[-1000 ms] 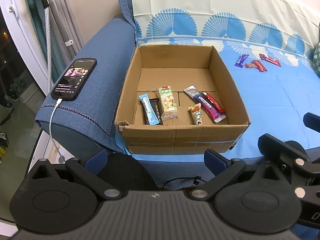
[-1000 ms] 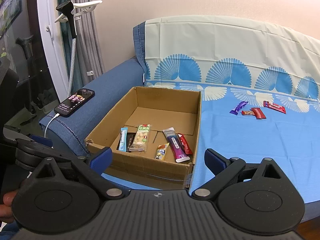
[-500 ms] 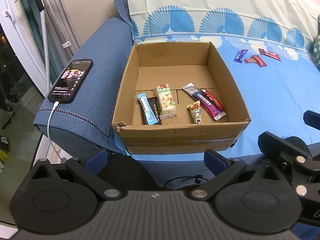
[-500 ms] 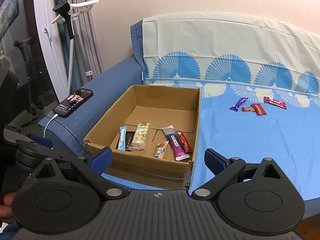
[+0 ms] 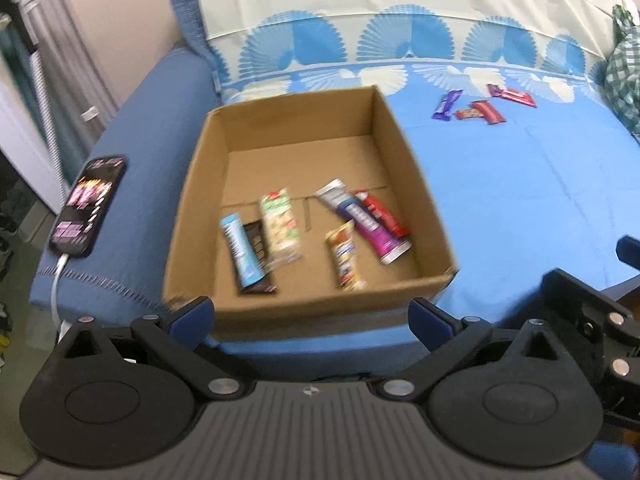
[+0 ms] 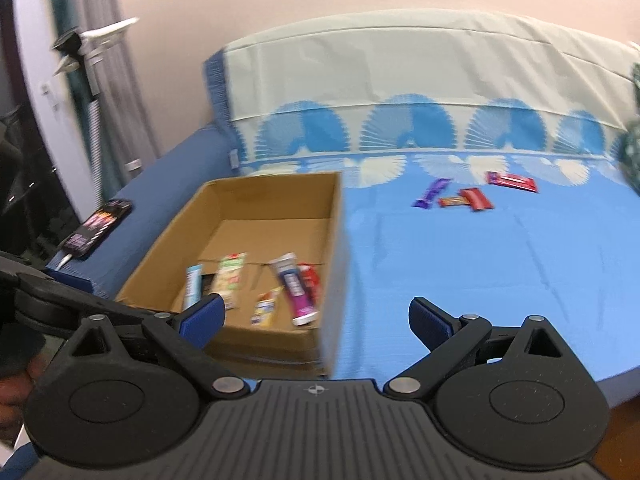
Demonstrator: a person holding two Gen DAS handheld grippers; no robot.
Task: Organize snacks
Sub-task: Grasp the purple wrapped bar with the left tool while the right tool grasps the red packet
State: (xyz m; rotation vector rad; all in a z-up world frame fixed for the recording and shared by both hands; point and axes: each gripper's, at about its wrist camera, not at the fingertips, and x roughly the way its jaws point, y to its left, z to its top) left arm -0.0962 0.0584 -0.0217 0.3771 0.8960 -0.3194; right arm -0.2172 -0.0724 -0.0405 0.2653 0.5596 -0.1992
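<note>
An open cardboard box (image 5: 424, 184) (image 6: 335, 248) sits on the blue sofa seat and holds several snack bars, among them a purple bar (image 5: 368, 224) (image 6: 294, 286) and a green-topped pack (image 5: 280, 220). Loose snacks lie on the seat beyond the box: a purple bar (image 5: 446, 105) (image 6: 432, 192), a red bar (image 5: 486, 111) (image 6: 474, 199) and another red bar (image 5: 516, 97) (image 6: 514, 182). My left gripper (image 5: 312, 318) is open and empty in front of the box. My right gripper (image 6: 316, 318) is open and empty, over the box's near right corner.
A phone (image 5: 89, 204) (image 6: 98, 224) on a charging cable lies on the blue sofa armrest left of the box. The patterned backrest (image 5: 400, 40) rises behind. A green checked cloth (image 5: 624, 80) lies at the far right. The right gripper shows at the left wrist view's right edge (image 5: 592, 320).
Both grippers have moved forward and to the right; the views are now motion-blurred. The box looks closer and the loose snacks sit nearer the middle. Both grippers stay open.
</note>
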